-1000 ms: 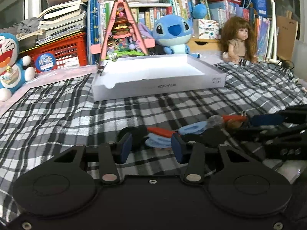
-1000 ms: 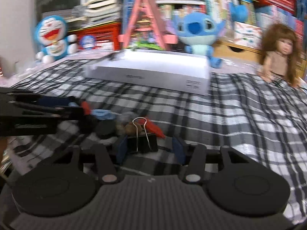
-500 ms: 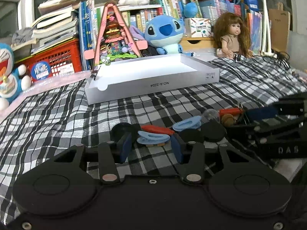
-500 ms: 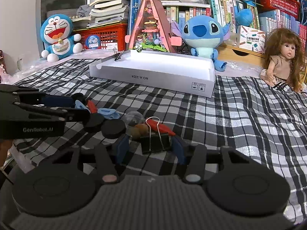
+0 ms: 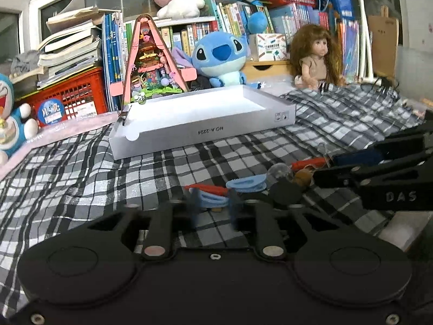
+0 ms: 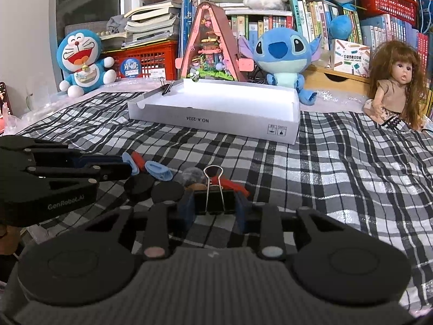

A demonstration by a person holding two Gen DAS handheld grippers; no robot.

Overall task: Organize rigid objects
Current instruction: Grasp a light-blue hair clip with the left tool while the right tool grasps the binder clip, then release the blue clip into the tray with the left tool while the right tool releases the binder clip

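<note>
Right wrist view shows the right gripper (image 6: 213, 212) with its blue-padded fingers (image 6: 186, 211) pressed against both sides of a black binder clip (image 6: 213, 201), whose silver wire handles stand upright above the clip body; it sits low over the plaid blanket (image 6: 338, 178) at the near edge of a small heap of objects. That heap holds two flat black discs (image 6: 140, 187), light blue plastic clips (image 6: 158, 170), red pieces (image 6: 230, 185), a clear ball (image 6: 190, 174) and a brown bead, all touching or just beside one another. From the left wrist view, the left gripper (image 5: 212, 210) has its fingers narrowed around a light blue clip (image 5: 209, 201), though motion blur on the pads hides whether they actually touch it, so I cannot tell if it has hold. A second blue clip (image 5: 246, 184) lies just behind. Beyond the heap, a shallow white cardboard tray (image 6: 213, 119) rests on the blanket, with another binder clip (image 6: 167, 88) fastened on its left rear rim. The blanket is a black, white and grey check, wrinkled. Behind it stand a Doraemon plush (image 6: 81, 62), a Stitch plush (image 6: 284, 57), a long-haired doll (image 6: 392, 86), a pink triangular miniature house (image 6: 208, 46), a red crate (image 6: 146, 62) and shelves crowded with books (image 6: 311, 16).
</note>
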